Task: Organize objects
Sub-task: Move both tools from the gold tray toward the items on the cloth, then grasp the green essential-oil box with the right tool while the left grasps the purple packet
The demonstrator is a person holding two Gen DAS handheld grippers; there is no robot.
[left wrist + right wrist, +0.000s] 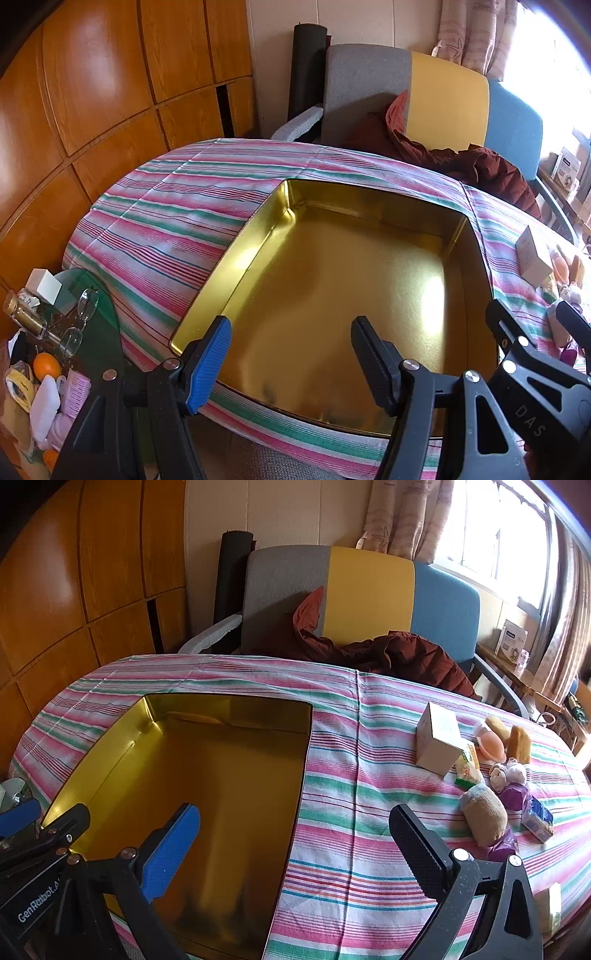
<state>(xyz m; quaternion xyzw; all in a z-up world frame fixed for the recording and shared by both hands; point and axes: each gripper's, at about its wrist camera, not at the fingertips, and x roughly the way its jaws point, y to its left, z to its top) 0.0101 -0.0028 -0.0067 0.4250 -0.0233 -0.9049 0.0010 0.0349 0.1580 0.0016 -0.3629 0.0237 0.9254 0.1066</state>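
Observation:
An open gold tin (pixel 332 280) lies on the striped tablecloth (pixel 159 229) with nothing in it. My left gripper (pixel 291 354) hovers over the tin's near edge, open, with nothing between its fingers. My right gripper (pixel 293 823) stands wide open above the tin's (pixel 221 775) right wall, its blue finger over the tin and its black finger over the cloth. To its right lie a white box (pixel 439 738), a beige sock roll (pixel 484 812), a peach round piece (pixel 491 746), a purple packet (pixel 513 797) and a small blue-white pack (pixel 537 819).
A grey, yellow and blue chair (pixel 369 590) with a red-brown jacket (pixel 406 653) stands behind the table. At the left a glass side table (pixel 92 295) holds spectacles, a bottle and an orange (pixel 46 365). Wooden panels (pixel 92 92) line the left wall.

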